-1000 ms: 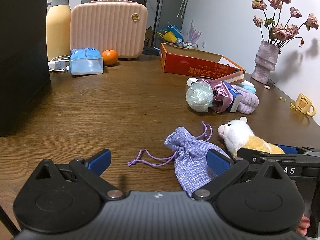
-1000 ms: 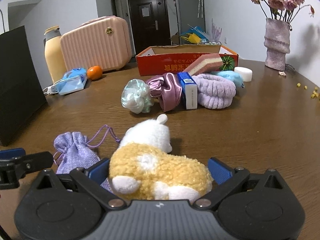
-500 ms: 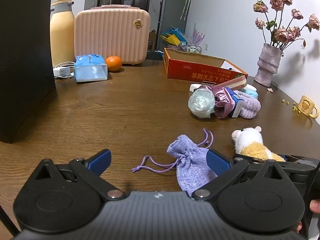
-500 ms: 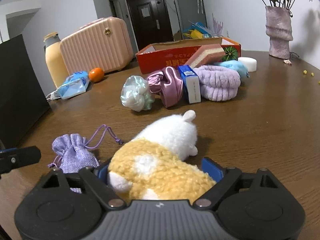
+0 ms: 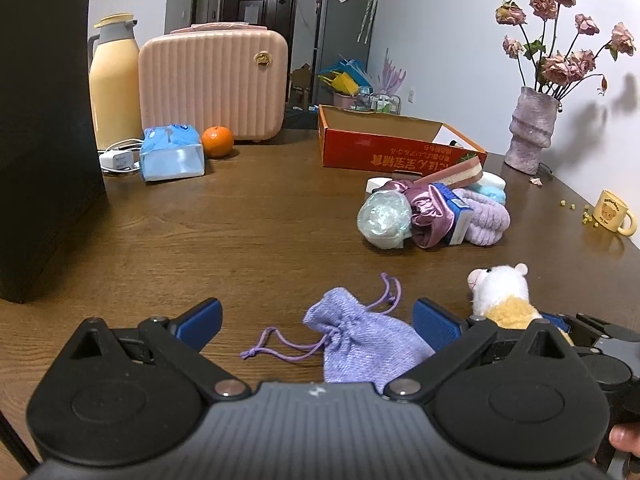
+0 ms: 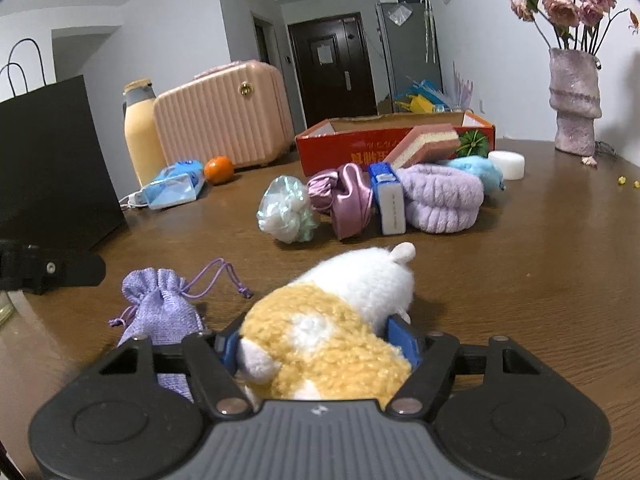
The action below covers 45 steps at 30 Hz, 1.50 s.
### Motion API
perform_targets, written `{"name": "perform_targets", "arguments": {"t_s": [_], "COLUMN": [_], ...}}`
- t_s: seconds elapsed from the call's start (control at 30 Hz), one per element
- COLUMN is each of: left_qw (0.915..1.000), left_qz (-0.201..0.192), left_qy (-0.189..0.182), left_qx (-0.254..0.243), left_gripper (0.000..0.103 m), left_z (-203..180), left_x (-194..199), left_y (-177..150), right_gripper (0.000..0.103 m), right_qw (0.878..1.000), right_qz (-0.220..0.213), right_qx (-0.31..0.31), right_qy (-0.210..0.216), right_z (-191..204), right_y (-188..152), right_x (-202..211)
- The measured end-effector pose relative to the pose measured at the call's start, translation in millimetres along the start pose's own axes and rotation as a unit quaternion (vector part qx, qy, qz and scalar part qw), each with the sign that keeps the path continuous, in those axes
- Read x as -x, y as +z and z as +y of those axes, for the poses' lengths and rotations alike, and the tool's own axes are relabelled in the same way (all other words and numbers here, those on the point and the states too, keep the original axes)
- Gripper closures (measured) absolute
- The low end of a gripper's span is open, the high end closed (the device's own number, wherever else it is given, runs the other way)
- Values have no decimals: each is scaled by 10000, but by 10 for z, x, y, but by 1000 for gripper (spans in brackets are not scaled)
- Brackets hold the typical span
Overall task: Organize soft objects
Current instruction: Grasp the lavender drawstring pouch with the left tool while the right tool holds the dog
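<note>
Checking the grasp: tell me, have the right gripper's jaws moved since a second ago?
Yes. The right gripper jaws are closing inward onto the plush toy, which lies between them.

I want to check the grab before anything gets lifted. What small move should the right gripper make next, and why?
Probably finish squeezing before lifting: the right gripper's jaws are closing around the plush toy, blue pads already against its fluffy sides, while it appears to lie on the table.

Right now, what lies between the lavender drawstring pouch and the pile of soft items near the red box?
Nothing but bare wooden table. In the left wrist view, only wood separates the lavender drawstring pouch from the pile; the plush toy sits off to the side.
</note>
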<state>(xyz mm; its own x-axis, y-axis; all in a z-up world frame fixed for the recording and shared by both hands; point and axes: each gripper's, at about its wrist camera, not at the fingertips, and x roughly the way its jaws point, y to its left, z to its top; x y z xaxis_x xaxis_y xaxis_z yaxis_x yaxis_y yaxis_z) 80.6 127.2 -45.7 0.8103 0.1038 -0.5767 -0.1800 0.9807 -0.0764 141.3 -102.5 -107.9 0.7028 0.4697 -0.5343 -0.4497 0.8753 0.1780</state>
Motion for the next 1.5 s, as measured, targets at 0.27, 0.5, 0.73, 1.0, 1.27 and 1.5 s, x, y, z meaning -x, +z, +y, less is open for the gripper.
{"name": "perform_targets", "arguments": {"t_s": [0.27, 0.5, 0.73, 1.0, 1.27, 1.5], "left_qw": [9998, 9993, 9981, 9965, 9956, 9952], "left_qz": [143, 347, 561, 675, 661, 711], "left_qy": [-94, -37, 203, 498, 665, 675], "left_qx": [-116, -162, -120, -54, -66, -52], "left_gripper": [0, 0, 0, 0, 0, 5], "left_z": [-291, -509, -616, -683, -718, -708], "left_x": [-81, -203, -338, -491, -563, -594], "left_y": [-7, -89, -189, -254, -312, -332], "right_gripper": [33, 33, 33, 33, 33, 33], "right_qw": [9991, 9979, 9972, 9971, 9971, 9970], "right_qz": [-420, -611, -698, -708, -699, -700], "right_qx": [63, 92, 160, 158, 161, 177], "right_qy": [-68, -181, -210, -227, -264, -269], "right_z": [-217, -424, -562, -680, -775, -791], "right_y": [32, 48, 20, -10, -12, -15], "right_x": [199, 326, 384, 397, 384, 379]}}
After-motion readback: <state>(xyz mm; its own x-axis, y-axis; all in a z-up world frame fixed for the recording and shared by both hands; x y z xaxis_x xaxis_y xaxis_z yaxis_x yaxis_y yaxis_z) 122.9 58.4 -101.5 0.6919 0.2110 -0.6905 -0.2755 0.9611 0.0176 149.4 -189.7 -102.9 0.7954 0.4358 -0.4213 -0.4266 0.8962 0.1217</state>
